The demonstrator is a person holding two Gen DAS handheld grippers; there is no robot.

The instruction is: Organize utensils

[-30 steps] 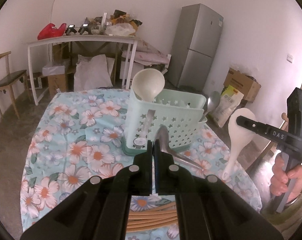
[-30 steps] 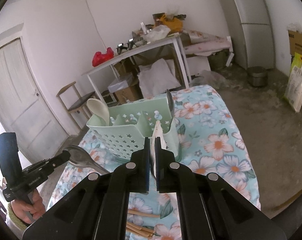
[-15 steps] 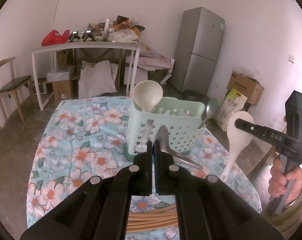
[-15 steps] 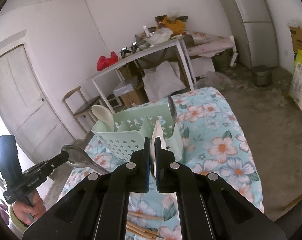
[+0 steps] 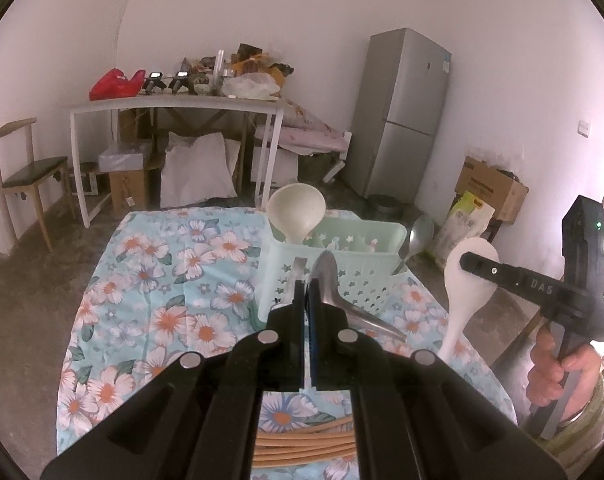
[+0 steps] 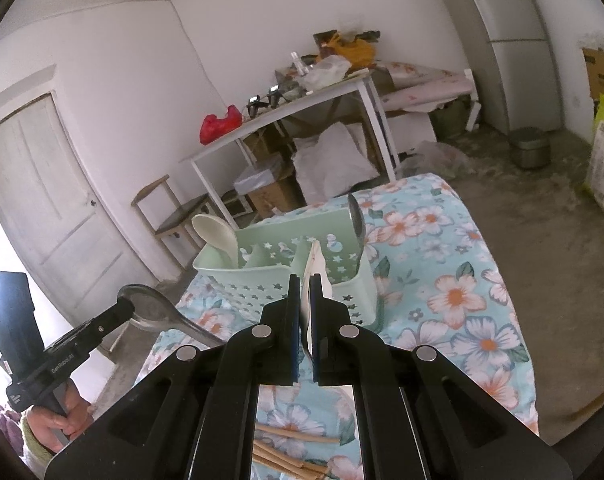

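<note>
Left wrist view, nearest first: the left tool [image 5: 305, 292] is clamped tight on one metal spoon [image 5: 327, 280], whose handle runs off to the right; below it a bundle of wooden chopsticks [image 5: 302, 446] lies on the flowered desk [image 5: 150, 280]. To the right, the right tool [image 5: 475, 263] pinches one white rice paddle [image 5: 463, 292], gripped by a hand [image 5: 557, 372]. Beyond stands one mint-green caddy [image 5: 353, 272] holding a cream ladle [image 5: 296, 212] at its left end and a second metal spoon [image 5: 417, 236] at its right. Right wrist view alone shows the caddy's inner dividers [image 6: 302, 252], the paddle edge-on between shut pads, and a door [image 6: 42, 200]; only the left shows the whole fridge [image 5: 401, 116]
</note>
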